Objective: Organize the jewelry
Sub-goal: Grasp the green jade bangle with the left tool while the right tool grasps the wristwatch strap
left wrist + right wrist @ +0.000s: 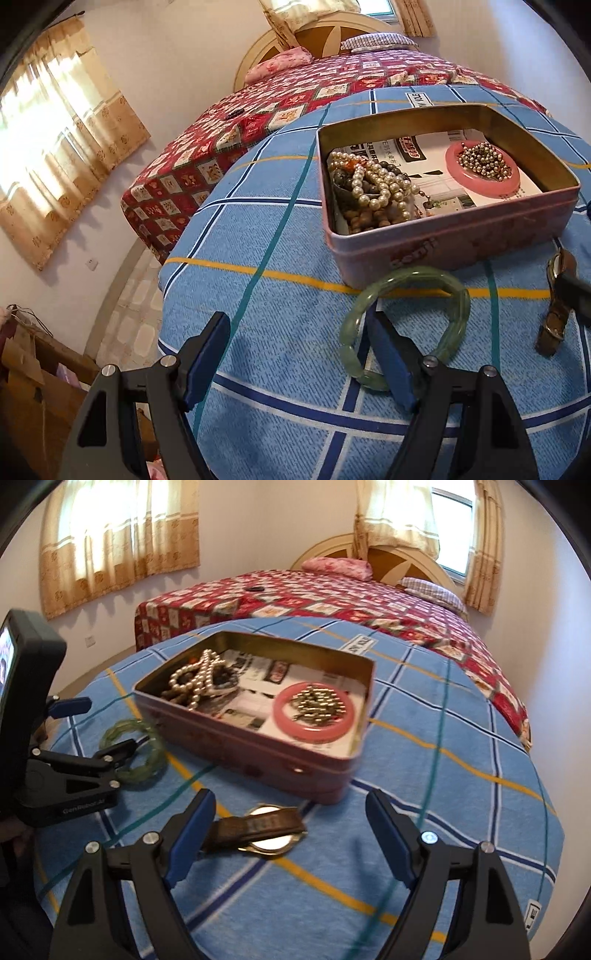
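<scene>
On the blue checked cloth [280, 332], just near the open pink tin [443, 240], lie the two loose pieces: a green bangle [458, 317] to the left and a brown-strapped wristwatch [258, 830] to the right. The left gripper [299, 354] hangs with its jaws spread wide, one finger inside the bangle's ring, probably to catch its band. The right gripper [291, 834] is likewise wide apart and empty, straddling the watch so it can close across the strap. Inside the tin, pearl strands [373, 184] fill the left end and a pink bangle [480, 173] rings a beaded chain [484, 160] at the right, leaving room between. A red quilted bed [332, 594] stands beyond.
</scene>
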The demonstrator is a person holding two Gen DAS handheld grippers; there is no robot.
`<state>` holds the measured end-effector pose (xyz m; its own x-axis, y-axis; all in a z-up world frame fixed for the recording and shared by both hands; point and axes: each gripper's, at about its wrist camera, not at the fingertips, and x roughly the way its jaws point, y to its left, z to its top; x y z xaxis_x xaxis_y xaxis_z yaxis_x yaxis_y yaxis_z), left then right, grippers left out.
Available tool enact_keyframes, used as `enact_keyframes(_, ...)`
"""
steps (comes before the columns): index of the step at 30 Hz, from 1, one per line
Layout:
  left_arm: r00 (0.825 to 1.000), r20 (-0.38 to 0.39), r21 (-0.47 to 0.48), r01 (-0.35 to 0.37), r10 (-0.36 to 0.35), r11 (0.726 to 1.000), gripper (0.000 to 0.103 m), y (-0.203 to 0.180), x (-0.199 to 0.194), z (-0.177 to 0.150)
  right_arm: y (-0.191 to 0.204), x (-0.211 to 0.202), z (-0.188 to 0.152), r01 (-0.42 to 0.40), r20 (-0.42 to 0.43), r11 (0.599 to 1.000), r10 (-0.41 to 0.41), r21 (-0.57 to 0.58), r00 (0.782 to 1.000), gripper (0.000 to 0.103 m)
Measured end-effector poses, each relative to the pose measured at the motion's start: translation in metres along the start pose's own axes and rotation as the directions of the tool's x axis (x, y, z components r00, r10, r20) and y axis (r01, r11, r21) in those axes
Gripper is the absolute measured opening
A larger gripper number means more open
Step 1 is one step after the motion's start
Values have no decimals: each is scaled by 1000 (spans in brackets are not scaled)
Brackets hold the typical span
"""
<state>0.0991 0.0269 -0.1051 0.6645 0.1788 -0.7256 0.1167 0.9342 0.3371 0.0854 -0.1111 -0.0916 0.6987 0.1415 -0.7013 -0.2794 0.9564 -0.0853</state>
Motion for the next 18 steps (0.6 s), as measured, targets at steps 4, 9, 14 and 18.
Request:
enact_keyframes(4,1000,2,0,7,-7,1000,77,-1,0,1,5,6,-1,13,-47,999,-15,-33,999,85)
enact_keyframes(9,1000,8,0,20,-20,1000,77,-2,-2,-1,-2,1,-9,14,-92,1000,-16,-27,996,83)
enact_keyframes(14,999,17,4,46,-46,999,77,-5,-5,-2,-12,-2,-21,6,-137,1000,-9,-25,991,45)
enact_keyframes(18,995,22,12,94,-94,996,74,-10,-8,-3,-13,-4,-23,2,-133,999,-6,-37,991,27)
